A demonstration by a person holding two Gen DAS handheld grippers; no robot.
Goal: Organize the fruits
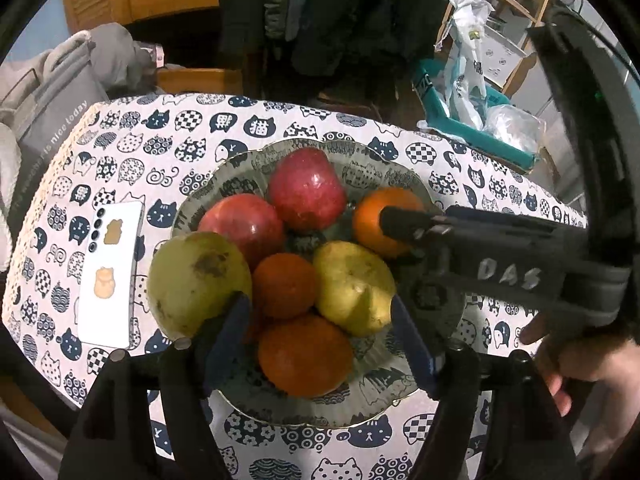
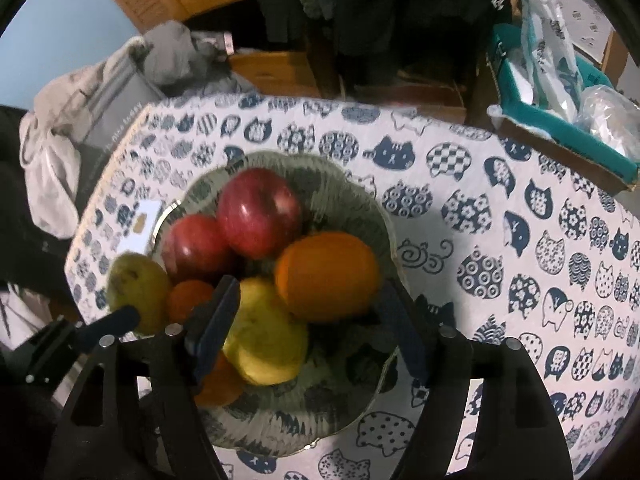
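A patterned grey plate (image 1: 380,394) holds two red apples (image 1: 306,188), two yellow-green pears (image 1: 198,280) and three oranges (image 1: 304,354). My left gripper (image 1: 318,304) hovers open over the plate's near side, with the front orange and a small orange (image 1: 284,284) between its fingers, untouched. In the right wrist view, my right gripper (image 2: 310,286) is open around a large orange (image 2: 328,276) and a yellow pear (image 2: 268,340), its pads not pressing them. In the left wrist view, one of its fingertips (image 1: 404,222) lies against that orange (image 1: 376,216).
The plate stands on a table with a cat-print cloth (image 2: 500,240). A white phone (image 1: 108,272) lies left of the plate. A teal box (image 2: 560,128) of plastic bags is at the back right. A grey bag (image 1: 52,116) hangs at the left edge. A hand (image 1: 580,364) holds the right gripper.
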